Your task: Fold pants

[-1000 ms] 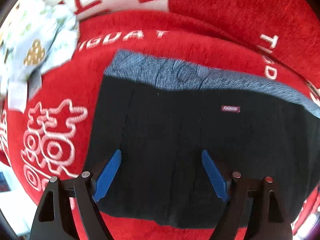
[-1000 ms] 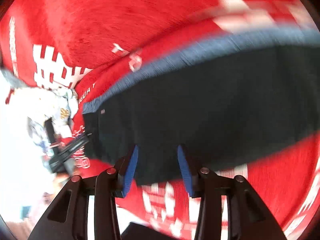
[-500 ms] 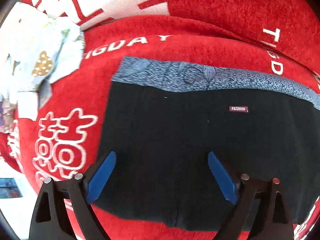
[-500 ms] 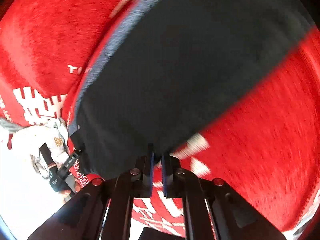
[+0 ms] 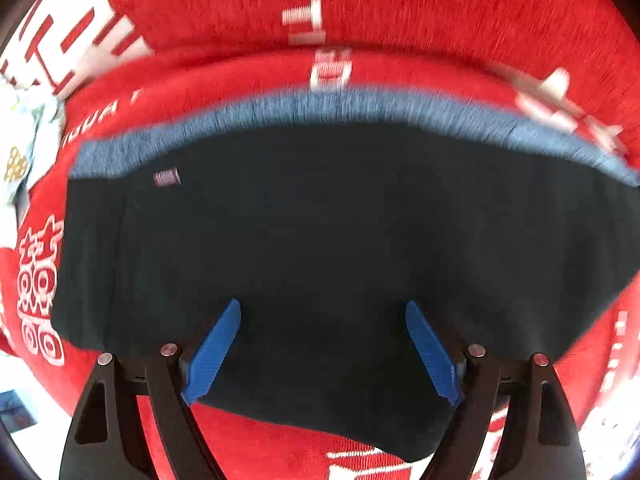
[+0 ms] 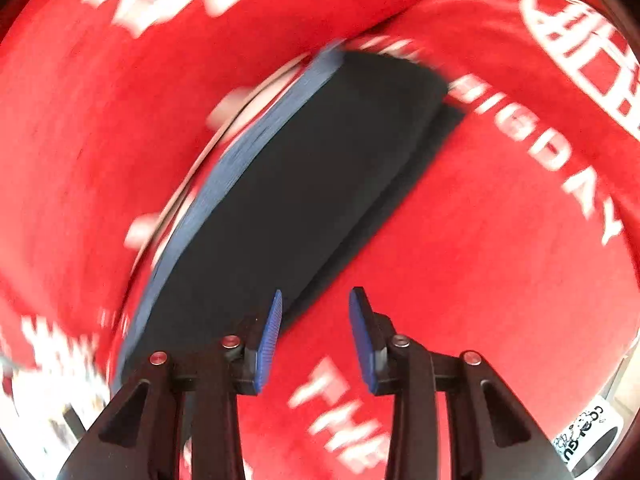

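Pants (image 5: 320, 240) lie flat on the red blanket (image 5: 400, 12), already doubled into a dark slab with the blue-grey waistband (image 5: 320, 106) running along the far edge in my left view and a small label (image 5: 167, 178) near its left end. I judge the fold mostly made, since the cloth sits as a neat block with more than one layer showing at its near corner in the right view.

My left gripper (image 5: 324, 350) hangs above the lower middle of the dark cloth, its blue pads (image 5: 214, 354) spread wide with nothing pinched between them; the fabric under them looks undisturbed, so I read this as hovering, ready to press or smooth. My right gripper (image 6: 316, 338) is off the garment's long edge, over bare red blanket with white lettering, and its jaws are opening with nothing between them. Only the left pad overlaps the dark hem in the picture, and I cannot tell whether it touches.

Both views are smeared by motion, so fine creases are lost. Pale patterned cloth (image 5: 24, 148) lies beside the pants at the left edge. Next I would probably check that the layers lie square; loose knit like this can slip if nudged sideways.
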